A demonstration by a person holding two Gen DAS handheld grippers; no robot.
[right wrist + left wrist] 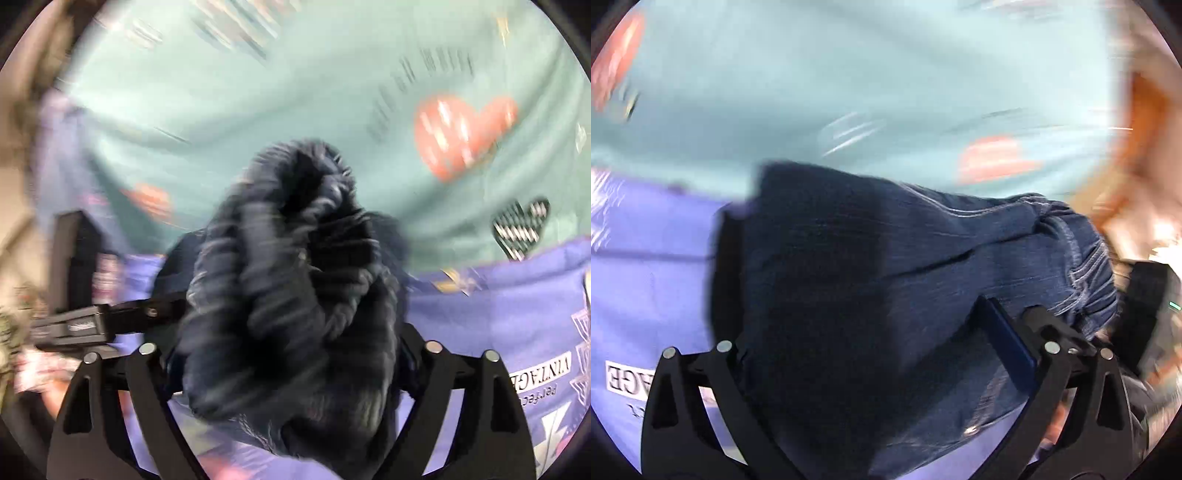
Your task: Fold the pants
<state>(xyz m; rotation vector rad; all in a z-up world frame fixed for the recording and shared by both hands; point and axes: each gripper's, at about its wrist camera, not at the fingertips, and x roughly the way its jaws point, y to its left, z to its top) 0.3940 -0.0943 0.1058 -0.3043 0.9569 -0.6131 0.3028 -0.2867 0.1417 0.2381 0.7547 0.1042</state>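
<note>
The dark blue denim pants fill the middle of the left wrist view, their gathered waistband at the right. My left gripper is shut on the pants; only one blue finger pad shows, the other is under the cloth. In the right wrist view the pants are a bunched, blurred mass between the fingers. My right gripper is shut on that bunch, fingertips hidden. The left gripper's body shows at the left of the right wrist view, and the right gripper's body at the right of the left wrist view.
A mint cloth with red hearts covers the far surface. A purple cloth with printed lettering lies nearer, also in the left wrist view. Blurred brown surroundings lie at the right edge.
</note>
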